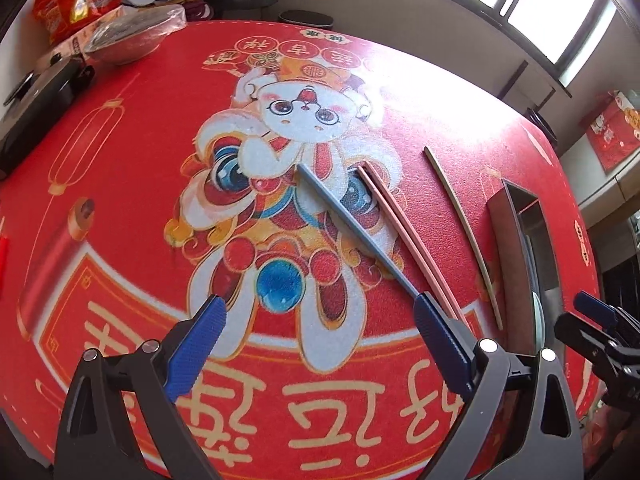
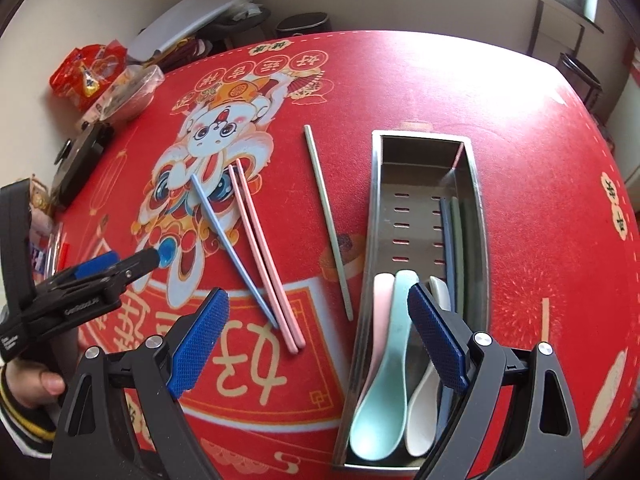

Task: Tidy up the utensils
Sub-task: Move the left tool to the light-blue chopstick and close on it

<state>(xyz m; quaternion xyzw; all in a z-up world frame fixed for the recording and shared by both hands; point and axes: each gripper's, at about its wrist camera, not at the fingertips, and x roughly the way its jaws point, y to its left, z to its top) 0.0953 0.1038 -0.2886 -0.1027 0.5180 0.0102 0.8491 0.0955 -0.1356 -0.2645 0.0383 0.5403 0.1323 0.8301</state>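
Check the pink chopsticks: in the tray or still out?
Out. The pink chopsticks lie side by side on the red mat, left of the metal tray.

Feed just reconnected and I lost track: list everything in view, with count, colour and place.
Chopsticks on mat: four; one blue, two pink, one green, left of tray.
Tray: one, steel, right side of mat.
Chopsticks in tray: two, blue and green.
Spoons: three clear, pink, mint, white, in tray; maybe one more hidden.
Mat: one, red, covers table.
Clutter: bags, bowl, far left corner.
Left tongs: open, over blue chopstick's near end.
Right tongs: open, above tray.
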